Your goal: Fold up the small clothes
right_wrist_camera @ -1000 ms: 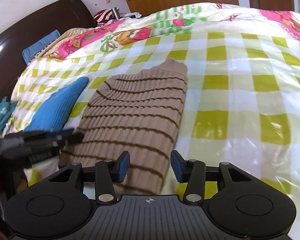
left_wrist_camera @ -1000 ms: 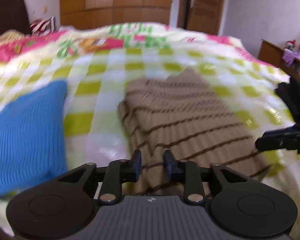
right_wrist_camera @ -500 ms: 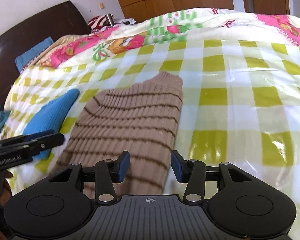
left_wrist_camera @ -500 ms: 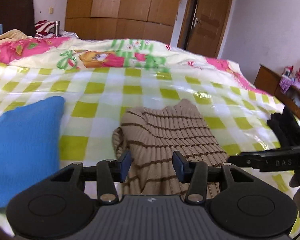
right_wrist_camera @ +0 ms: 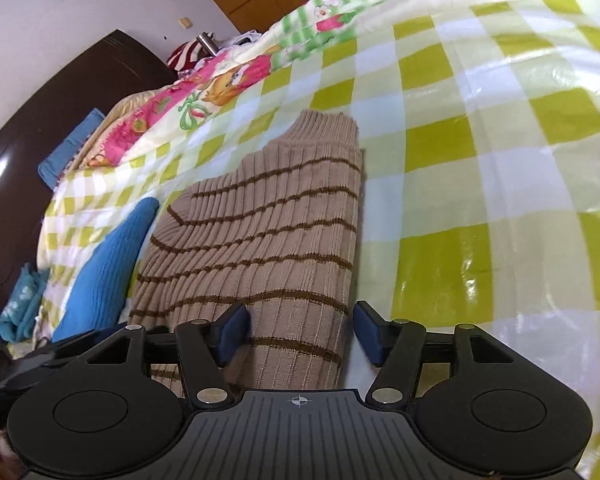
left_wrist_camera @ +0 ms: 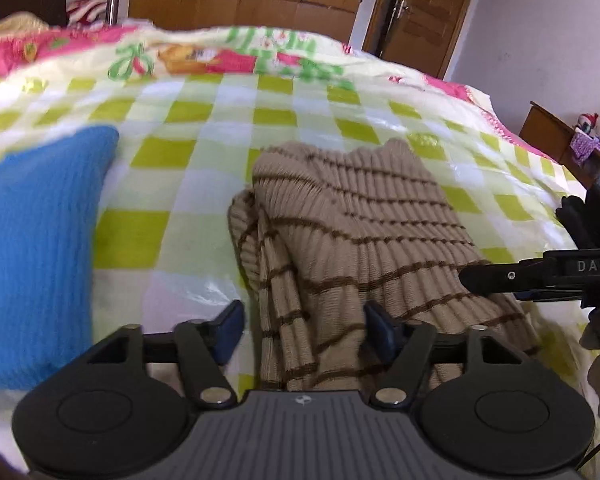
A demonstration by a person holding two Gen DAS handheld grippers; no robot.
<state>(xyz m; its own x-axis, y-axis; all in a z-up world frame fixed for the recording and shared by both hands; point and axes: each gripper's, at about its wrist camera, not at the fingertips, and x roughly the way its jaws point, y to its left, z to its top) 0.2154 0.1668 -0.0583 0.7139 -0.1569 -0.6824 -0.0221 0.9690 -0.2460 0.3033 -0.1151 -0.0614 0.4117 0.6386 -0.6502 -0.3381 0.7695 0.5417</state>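
The bed (left_wrist_camera: 236, 128), covered by a green-and-white checked quilt (right_wrist_camera: 480, 184), carries all the work. Over the last second both cameras have closed in on the near end of the tan striped sweater (left_wrist_camera: 360, 232), and the pads of your left tongs (left_wrist_camera: 303, 330), which stood close together a second ago, now stand well apart. Your right tongs (right_wrist_camera: 300, 330) are also spread wider than before. Neither pair clamps anything. Judged from this, you have positioned both tools to take the near hem, so the next fold looks about to start.

The sweater lies lengthwise, collar at the far end, hem nearest you. It appears already narrowed by an earlier fold.

What each view adds:

1. The left wrist view shows the sweater's left side bunched into a loose roll, with an under-layer spilling out. The right wrist view shows that side only at a shallow angle.
2. The left wrist view shows one finger of the right tool reaching in over the sweater's near right part.
3. The right wrist view shows the sweater's right edge lying straight and flat, and the ribbed collar squared off.
4. The blue knit garment (right_wrist_camera: 108, 264) lies just left of the sweater; whether they touch cannot be told.
5. Only the right wrist view shows the dark headboard (right_wrist_camera: 40, 128).
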